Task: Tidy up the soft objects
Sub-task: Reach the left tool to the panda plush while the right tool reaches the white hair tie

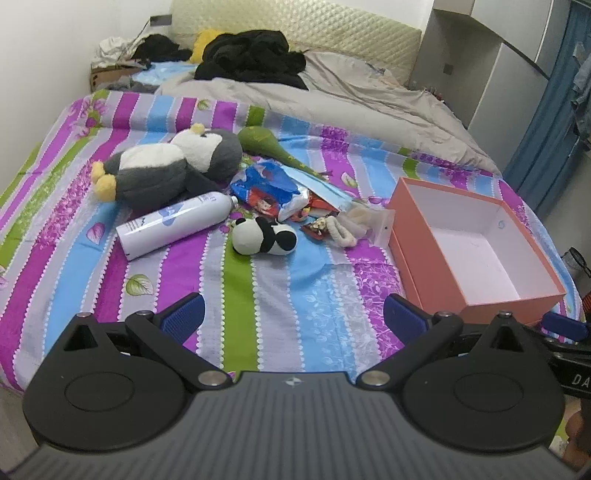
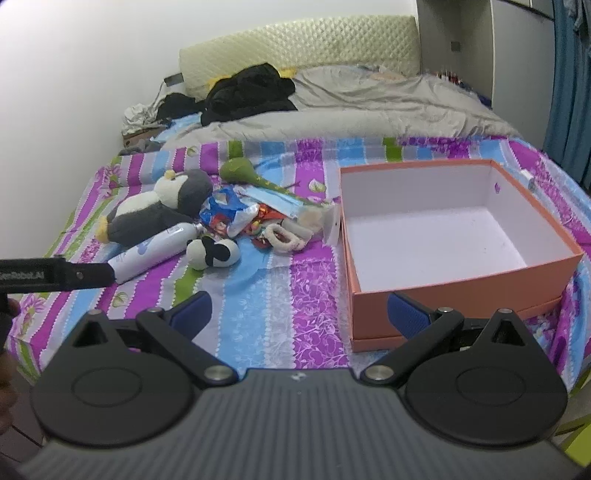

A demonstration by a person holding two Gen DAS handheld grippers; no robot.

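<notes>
- Soft toys lie in a loose cluster on the striped bedspread (image 1: pixel 280 295), left of an open orange box (image 1: pixel 476 251).
- The penguin plush (image 1: pixel 166 166) lies on its side at the far left of the cluster, its yellow feet pointing left.
- The small panda plush (image 1: pixel 264 236) sits nearer, just right of a white spray bottle (image 1: pixel 173 225) that lies flat with its neck close to the penguin.
- A green maraca-shaped toy (image 1: pixel 262 142) lies beyond the cluster, its thin handle running right over a crumpled blue and red wrapper (image 1: pixel 273 188).
- Cream hair scrunchies (image 1: pixel 343 230) and a clear plastic bag (image 1: pixel 376 219) lie between the wrapper and the box, the bag just beside the box's left wall.
- The box is white inside and holds nothing.
- A rumpled grey duvet (image 1: pixel 351 96) and a heap of black clothes (image 1: pixel 255 55) cover the far end of the bed, below a quilted headboard (image 1: pixel 295 22).
- The left gripper (image 1: pixel 293 315) hovers above the near bedspread with its blue pads spread wide, gripping nothing.
- The right gripper (image 2: pixel 299 314) is likewise wide open and bare, its right finger in front of the box's near wall.
</notes>
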